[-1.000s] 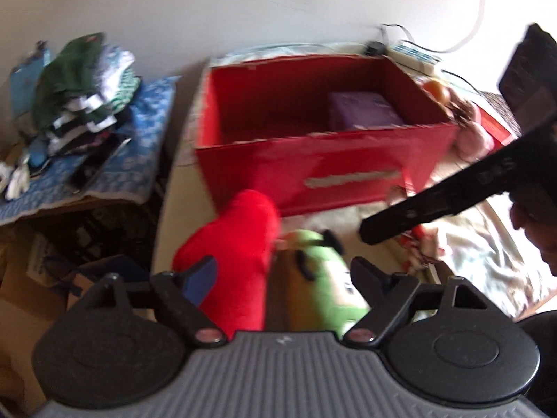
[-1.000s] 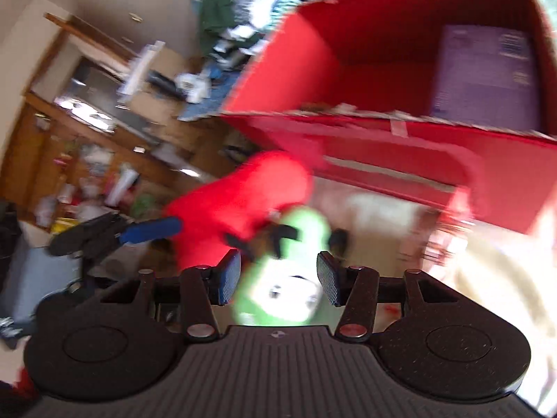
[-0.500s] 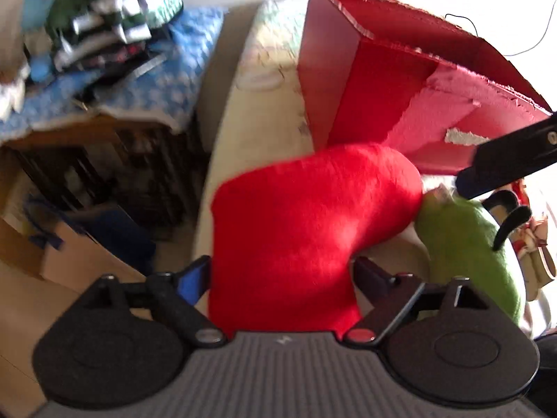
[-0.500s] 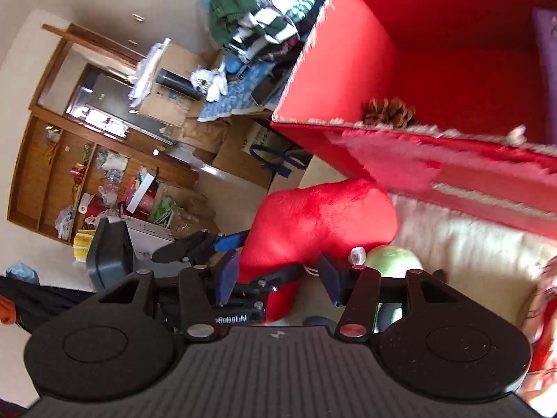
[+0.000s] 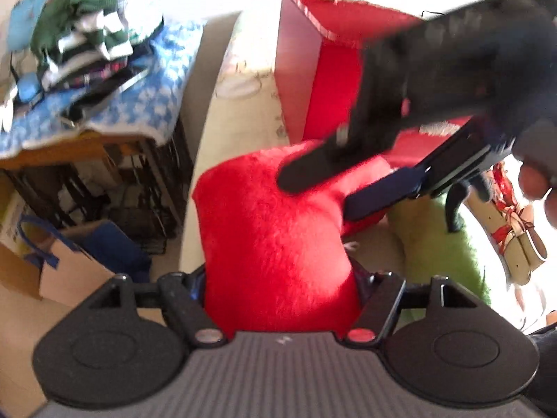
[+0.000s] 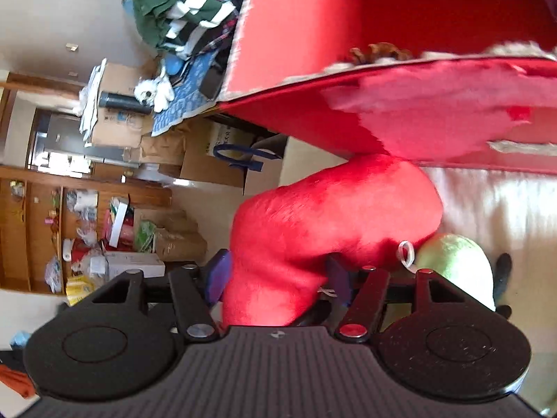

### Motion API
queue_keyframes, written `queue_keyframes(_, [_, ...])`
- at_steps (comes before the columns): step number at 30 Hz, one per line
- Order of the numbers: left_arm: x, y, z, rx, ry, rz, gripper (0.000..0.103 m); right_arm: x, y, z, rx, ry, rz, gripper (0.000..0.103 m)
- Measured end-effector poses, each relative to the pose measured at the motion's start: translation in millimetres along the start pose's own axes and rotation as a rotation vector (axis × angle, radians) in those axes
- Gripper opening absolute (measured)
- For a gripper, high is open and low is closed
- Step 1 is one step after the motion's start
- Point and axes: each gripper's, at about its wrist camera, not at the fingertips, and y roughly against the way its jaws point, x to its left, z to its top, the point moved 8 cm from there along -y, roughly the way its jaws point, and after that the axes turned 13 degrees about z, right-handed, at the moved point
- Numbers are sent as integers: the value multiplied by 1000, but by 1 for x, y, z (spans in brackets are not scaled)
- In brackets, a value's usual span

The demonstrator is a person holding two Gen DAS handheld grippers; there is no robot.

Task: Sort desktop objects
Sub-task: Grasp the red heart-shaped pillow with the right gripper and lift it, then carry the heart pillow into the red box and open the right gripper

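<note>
A big red plush (image 5: 271, 237) lies on the pale table in front of the red box (image 5: 303, 69). My left gripper (image 5: 280, 284) is open, its wide-spread fingers on either side of the plush's near end. My right gripper (image 5: 320, 195) reaches in from the upper right and straddles the plush's far lobe. In the right wrist view the red plush (image 6: 330, 216) fills the gap of the right gripper (image 6: 276, 275) and touches both pads; the jaws stand as wide as before. A green plush (image 6: 456, 264) lies right beside it.
The red box (image 6: 296, 28) stands open just behind, a pine cone (image 6: 376, 50) inside. A rolled bundle with red ribbon (image 5: 511, 223) lies right of the green plush (image 5: 442, 244). Left of the table are piled clothes (image 5: 87, 35) and a cardboard box (image 5: 52, 264). A hand (image 5: 536, 188) holds the right gripper.
Both grippers have moved in onto the red plush, which now sits deep between each pair of fingers. The right gripper has shifted from the green plush to the red one.
</note>
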Motion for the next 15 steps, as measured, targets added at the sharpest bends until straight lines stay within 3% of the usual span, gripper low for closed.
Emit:
queue_keyframes(1, [4, 7, 4, -12, 7, -14, 72, 5, 1, -2, 4, 22, 4, 49])
queue_keyframes(10, [21, 83, 33, -148, 6, -78, 71, 64, 41, -11, -61, 211, 100, 47])
queue_keyframes(15, [18, 129, 70, -295, -22, -106, 70, 106, 68, -12, -143, 336, 149, 47])
